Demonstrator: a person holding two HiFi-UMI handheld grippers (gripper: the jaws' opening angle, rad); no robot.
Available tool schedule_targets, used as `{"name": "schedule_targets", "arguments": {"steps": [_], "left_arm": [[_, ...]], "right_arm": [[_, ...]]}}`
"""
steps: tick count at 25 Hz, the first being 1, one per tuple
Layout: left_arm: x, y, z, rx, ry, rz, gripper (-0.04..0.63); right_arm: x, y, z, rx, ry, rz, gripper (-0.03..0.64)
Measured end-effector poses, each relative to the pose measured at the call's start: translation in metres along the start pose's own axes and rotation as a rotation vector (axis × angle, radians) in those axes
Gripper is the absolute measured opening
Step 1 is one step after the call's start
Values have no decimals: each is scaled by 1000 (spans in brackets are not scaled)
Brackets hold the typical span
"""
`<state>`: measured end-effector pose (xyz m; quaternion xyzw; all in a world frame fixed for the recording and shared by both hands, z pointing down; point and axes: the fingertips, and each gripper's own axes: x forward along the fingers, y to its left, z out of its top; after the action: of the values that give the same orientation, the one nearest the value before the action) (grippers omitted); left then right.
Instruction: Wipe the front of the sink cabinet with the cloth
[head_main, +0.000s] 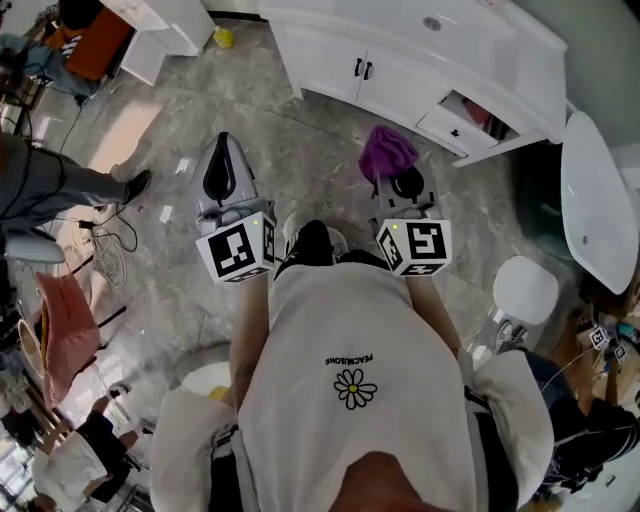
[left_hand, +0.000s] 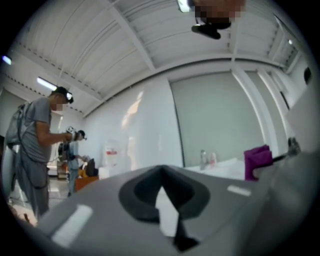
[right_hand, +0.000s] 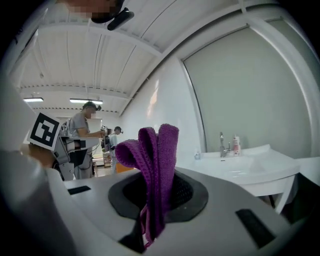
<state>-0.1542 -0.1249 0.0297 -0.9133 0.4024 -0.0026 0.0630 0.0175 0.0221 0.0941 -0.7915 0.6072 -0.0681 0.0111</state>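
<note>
purple cloth in pinch of right tool; left tool pressed together, empty

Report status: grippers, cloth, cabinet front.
Left gripper shut, empty. Right gripper shut on purple cloth. Sink cabinet ahead, not yet touched; one drawer hanging open.

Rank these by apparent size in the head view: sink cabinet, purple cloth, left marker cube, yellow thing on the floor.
1. sink cabinet, by far the largest.
2. left marker cube and cloth look about alike; the cube sits nearer the camera, so no ranking between them.
3. yellow thing, smallest.
</note>
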Motion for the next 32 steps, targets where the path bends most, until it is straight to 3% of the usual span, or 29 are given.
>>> {"name": "schedule_targets", "arguments": {"steps": [9,14,23,32], "left_arm": [[84,-72,5,-17,-61,-356,6],[104,-90,8,-43,-82,-495,6],[127,-77,6,-72,-97,-605,6],[153,-49,-1,-49,-108,-672,6]], "right_arm": [[-21,-53,16,-13,-50,-360,55],[-34,-59,14,15,-60,-522,55],[-20,-39,19,5,-68,-637,55],[10,-17,17,6,-69,-700,54]]}}
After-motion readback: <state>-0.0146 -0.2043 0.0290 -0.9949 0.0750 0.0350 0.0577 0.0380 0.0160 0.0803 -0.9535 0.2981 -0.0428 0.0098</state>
